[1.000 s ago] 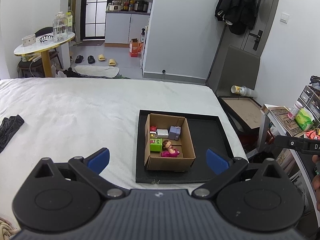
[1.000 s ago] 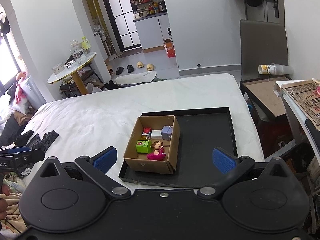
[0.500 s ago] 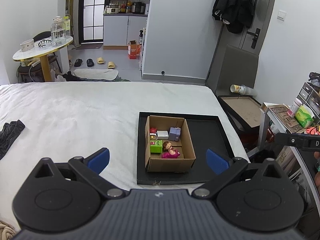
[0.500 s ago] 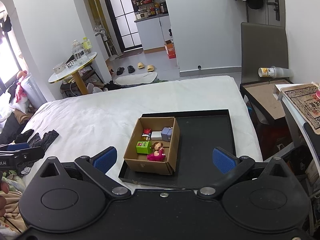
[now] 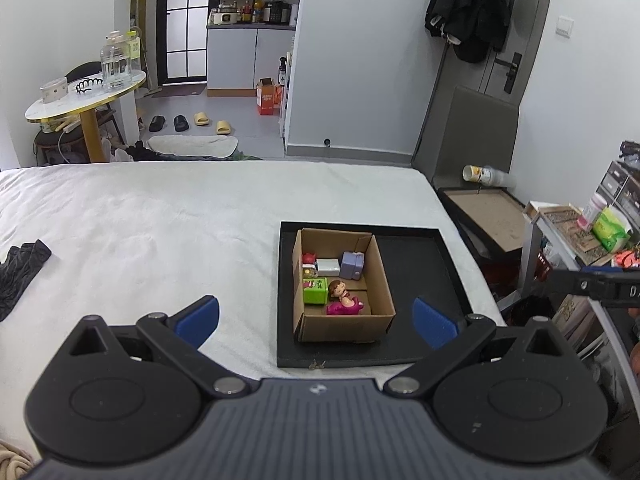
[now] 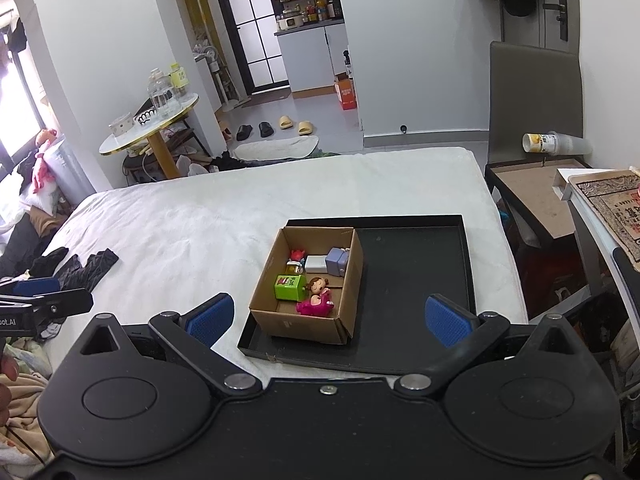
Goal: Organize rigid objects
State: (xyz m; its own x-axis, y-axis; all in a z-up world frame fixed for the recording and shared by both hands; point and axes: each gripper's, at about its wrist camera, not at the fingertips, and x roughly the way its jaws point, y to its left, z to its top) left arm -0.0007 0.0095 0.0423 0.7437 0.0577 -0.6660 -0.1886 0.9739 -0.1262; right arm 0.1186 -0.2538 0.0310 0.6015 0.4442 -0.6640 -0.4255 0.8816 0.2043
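Brown corrugated cardboard box point(image 5: 344, 308), open-topped, sits at the left side of a shallow black rectangular tray point(image 5: 416, 276) on the white bed sheet point(image 5: 160, 232). Inside the box: a pink-dressed doll figurine point(image 5: 342, 300) lying near the front wall, a lime-green cube point(image 5: 315, 291) just beside it, a lavender block point(image 5: 352, 265), a small white block point(image 5: 328, 267) and a small red piece point(image 5: 308, 258) toward the back; a yellowish item by the red one is too small to identify. Left gripper point(image 5: 316, 318) spread wide, blue pads empty, hanging short of the box; right gripper point(image 6: 326, 318) equally wide, holding nothing. Task looks near its end or between picks. Risks: the box is light and loose on the tray, so a finger catching its rim would likely slide or tip it; the soft mattress may let the tray rock under a downward push; the toys are packed close, so reaching for one may knock a neighbour. Room: round white table with gold leg point(image 5: 86, 94), dark clothing point(image 5: 22, 268) on the sheet at left, slippers point(image 5: 210, 123) on grey floor, kitchen nook behind, coats on a grey door point(image 5: 468, 8).
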